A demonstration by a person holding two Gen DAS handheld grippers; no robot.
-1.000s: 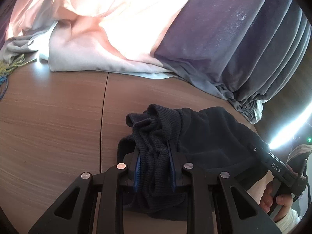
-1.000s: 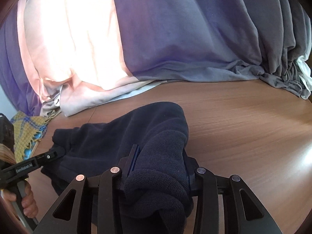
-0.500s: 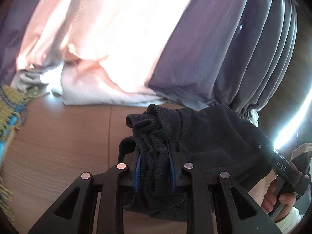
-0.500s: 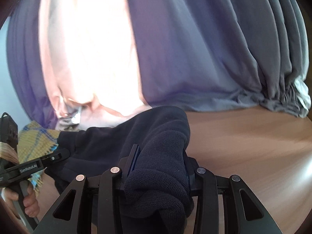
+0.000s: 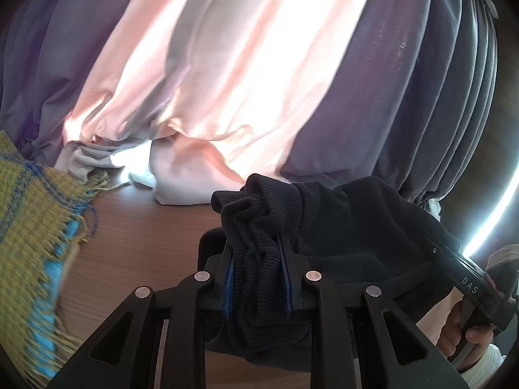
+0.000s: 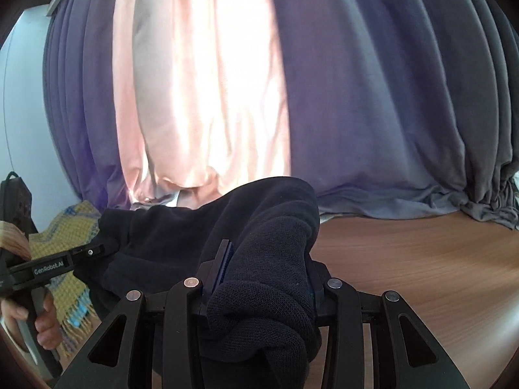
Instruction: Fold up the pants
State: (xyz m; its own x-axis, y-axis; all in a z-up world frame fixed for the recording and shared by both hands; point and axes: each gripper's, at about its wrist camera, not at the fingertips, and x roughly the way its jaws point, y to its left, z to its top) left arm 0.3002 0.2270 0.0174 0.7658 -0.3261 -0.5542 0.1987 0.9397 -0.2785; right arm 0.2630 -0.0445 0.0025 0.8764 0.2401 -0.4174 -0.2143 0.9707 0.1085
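The dark navy pants (image 5: 350, 227) hang stretched between my two grippers, lifted off the wooden table (image 5: 139, 236). My left gripper (image 5: 258, 259) is shut on a bunched ribbed edge of the pants. My right gripper (image 6: 266, 265) is shut on another ribbed edge, with cloth (image 6: 259, 317) spilling back over the jaws. The right gripper also shows at the right edge of the left wrist view (image 5: 467, 278), and the left gripper at the left of the right wrist view (image 6: 55, 265).
A yellow and blue fringed woven cloth (image 5: 29, 227) lies at the table's left (image 6: 68, 227). Pink and purple-grey curtains (image 5: 227, 81) hang behind and pool on the table's far edge (image 6: 405, 194). Bare wood (image 6: 421, 259) lies to the right.
Both grippers have risen and tilted up with the pants still held; the cloth has come off the table and the curtains now fill most of each view.
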